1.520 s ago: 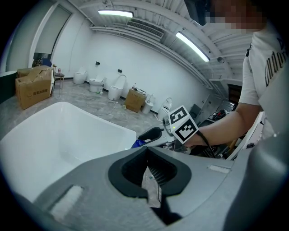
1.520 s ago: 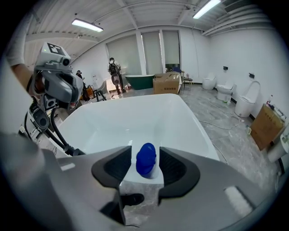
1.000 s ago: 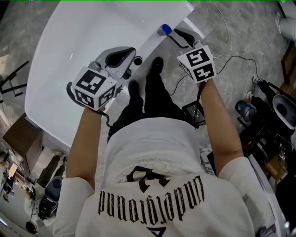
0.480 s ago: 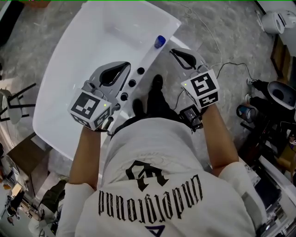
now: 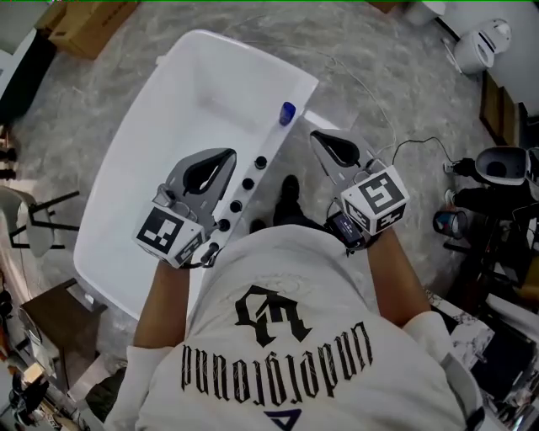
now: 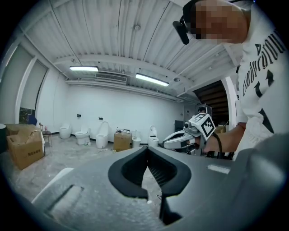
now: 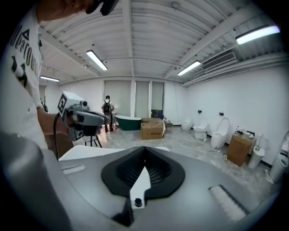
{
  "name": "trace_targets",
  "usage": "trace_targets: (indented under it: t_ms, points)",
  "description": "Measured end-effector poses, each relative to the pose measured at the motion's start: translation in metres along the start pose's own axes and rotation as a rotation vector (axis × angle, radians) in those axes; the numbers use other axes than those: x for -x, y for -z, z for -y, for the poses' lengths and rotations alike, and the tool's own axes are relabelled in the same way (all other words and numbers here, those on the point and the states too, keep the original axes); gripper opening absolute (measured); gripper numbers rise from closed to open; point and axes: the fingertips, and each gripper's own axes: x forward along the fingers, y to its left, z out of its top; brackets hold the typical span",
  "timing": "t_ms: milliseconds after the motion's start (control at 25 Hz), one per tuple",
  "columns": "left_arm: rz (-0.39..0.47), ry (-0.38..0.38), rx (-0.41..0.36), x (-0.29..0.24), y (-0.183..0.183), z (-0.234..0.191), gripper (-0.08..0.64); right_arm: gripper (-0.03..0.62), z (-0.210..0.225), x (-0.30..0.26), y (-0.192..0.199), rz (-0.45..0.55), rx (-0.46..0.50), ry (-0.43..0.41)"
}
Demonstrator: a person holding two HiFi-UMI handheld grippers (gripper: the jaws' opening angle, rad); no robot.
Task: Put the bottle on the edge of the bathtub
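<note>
In the head view a small bottle with a blue cap (image 5: 286, 112) stands upright on the near rim of the white bathtub (image 5: 152, 143). My right gripper (image 5: 314, 135) is just right of the rim, a short way back from the bottle and apart from it, shut with nothing between its jaws. My left gripper (image 5: 231, 155) hovers over the tub's near side, also shut and empty. The left gripper view shows touching jaw tips (image 6: 146, 149) and the right gripper (image 6: 183, 138) beyond. In the right gripper view the jaws meet (image 7: 145, 149), and the bottle is out of sight.
Several dark holes (image 5: 248, 183) run along the tub rim between the grippers. A cardboard box (image 5: 84, 25) lies far left, a white fixture (image 5: 480, 42) far right, cables and dark gear (image 5: 497, 185) at right. Toilets (image 7: 221, 131) and boxes (image 7: 152, 128) stand around the room.
The right gripper has let go of the bottle, drawn back from it and shut its jaws. The bottle stays standing on the rim. Both grippers have pulled nearer my body.
</note>
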Motion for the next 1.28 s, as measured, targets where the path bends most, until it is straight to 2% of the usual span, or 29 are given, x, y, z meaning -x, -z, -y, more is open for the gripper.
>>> trace_targets:
  t_ms: [200,360,720,960,1280]
  points:
    - [0.003,0.008,-0.008,0.014,-0.007,0.014,0.008,0.002,-0.011,0.028,-0.024,0.081,-0.034,0.014]
    - [-0.010,0.006,-0.005,0.032,-0.002,0.016,0.008,0.002,-0.023,0.037,-0.031,0.089,-0.031,0.021]
    - [0.035,0.029,-0.022,0.033,-0.016,0.033,0.008,0.002,-0.036,0.070,-0.030,0.086,0.002,0.066]
    - [0.031,0.040,-0.033,0.030,-0.016,0.067,0.008,0.002,-0.033,0.109,-0.028,0.112,-0.003,0.092]
    - [0.007,0.017,-0.032,0.013,-0.013,0.141,0.008,0.002,-0.034,0.182,0.000,0.118,-0.031,0.061]
